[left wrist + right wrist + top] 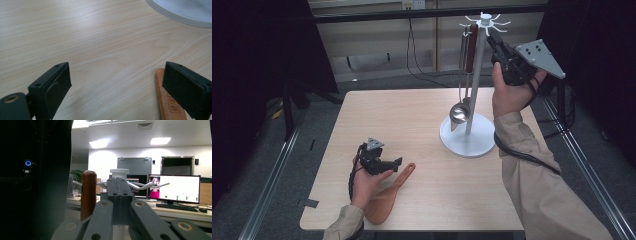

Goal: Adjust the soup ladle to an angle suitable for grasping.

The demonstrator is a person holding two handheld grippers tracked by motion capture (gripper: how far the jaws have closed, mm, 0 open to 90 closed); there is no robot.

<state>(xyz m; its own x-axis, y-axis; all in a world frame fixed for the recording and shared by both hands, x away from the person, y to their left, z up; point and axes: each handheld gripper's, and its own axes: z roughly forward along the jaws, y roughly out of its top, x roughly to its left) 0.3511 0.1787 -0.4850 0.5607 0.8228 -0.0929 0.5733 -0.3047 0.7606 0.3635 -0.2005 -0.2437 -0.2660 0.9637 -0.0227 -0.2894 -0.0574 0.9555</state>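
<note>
While left gripper gapes, wooden spatula apparently lies just beside it.

The left hand lies low over the near left part of the table, wrist bent a little, its beige sleeve coming in from the bottom edge. It holds the left gripper nearly level, pointing to the right, and the left gripper view shows the two black jaws standing wide apart with nothing between them. The right forearm rises steeply, sleeved in beige, with a cable running along it. The right hand is lifted high, holding the right gripper pointed up and to the left; its jaws are pressed flat together, pad against pad
</note>
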